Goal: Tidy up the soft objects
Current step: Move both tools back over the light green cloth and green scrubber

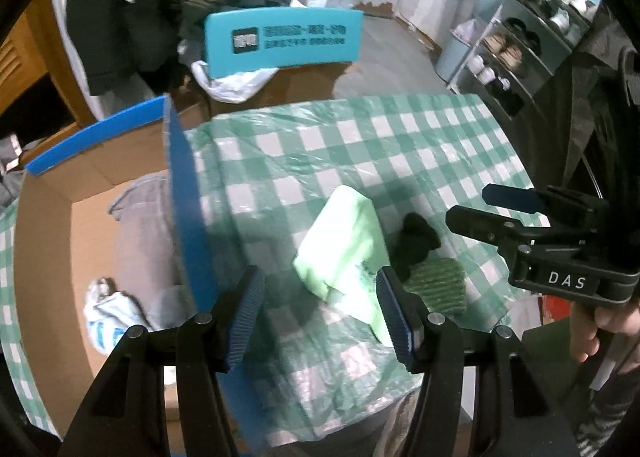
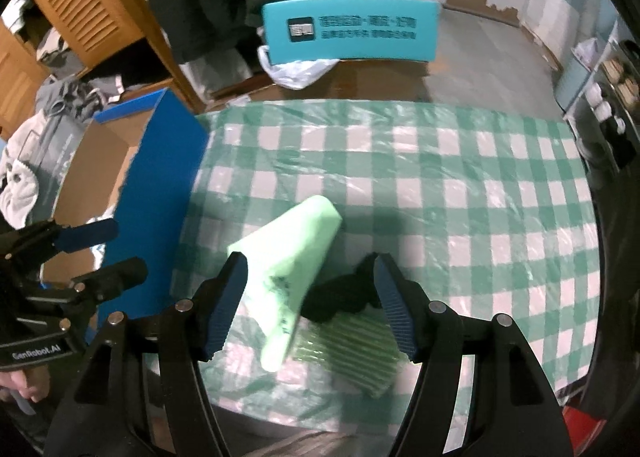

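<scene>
The pale green soft pack (image 2: pixel 294 257) lies on the checked table (image 2: pixel 460 185), near its front edge beside a black cloth wad (image 2: pixel 340 299) and a green ribbed pad (image 2: pixel 352 349). It looks light, squashy and plastic-wrapped, so probably slippery; a pinch across its narrow width would likely suit best. The right claw (image 2: pixel 310 303) hovers over it, spread and empty. The left claw (image 1: pixel 320 317) is likewise spread, near the cardboard box (image 1: pixel 48 225).

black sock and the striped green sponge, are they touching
Touching. In the right wrist view the black sock lies over the far edge of the striped green sponge, with no tablecloth showing between them; the left wrist view agrees.
</scene>
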`<state>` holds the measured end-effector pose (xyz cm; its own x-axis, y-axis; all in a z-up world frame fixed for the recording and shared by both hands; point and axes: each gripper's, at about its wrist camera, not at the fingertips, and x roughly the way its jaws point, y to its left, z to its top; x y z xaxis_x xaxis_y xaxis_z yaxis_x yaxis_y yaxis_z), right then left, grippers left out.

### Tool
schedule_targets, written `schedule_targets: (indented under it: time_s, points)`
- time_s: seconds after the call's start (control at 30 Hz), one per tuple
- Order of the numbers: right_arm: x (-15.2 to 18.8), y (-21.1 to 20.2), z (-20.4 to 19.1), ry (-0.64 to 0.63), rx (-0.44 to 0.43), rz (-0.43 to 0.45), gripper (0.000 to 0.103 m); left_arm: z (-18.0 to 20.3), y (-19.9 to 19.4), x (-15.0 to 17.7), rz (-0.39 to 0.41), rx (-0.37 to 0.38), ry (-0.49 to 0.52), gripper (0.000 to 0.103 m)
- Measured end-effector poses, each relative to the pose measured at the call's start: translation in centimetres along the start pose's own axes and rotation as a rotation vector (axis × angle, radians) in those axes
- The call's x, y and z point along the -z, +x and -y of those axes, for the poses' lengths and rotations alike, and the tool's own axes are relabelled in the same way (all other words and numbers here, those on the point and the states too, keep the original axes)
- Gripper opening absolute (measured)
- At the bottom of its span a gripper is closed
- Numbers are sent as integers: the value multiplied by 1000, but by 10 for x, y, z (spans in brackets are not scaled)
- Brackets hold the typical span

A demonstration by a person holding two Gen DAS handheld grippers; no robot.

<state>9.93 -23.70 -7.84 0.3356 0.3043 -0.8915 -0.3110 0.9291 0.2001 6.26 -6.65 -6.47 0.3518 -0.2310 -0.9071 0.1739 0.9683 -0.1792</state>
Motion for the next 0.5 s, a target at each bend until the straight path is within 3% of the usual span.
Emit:
schedule_targets:
  time_s: [0.27,0.33,0.5]
  points:
    - [17,18,23,16,21,-63,67,18,30,-7,-54,13,13,60]
    - [21,25,28,23,30,-83,67,20,38,-10,-60,3,6,66]
    - [35,41,40,32,35,-128,67,23,59,-12,-83,-7,0,67]
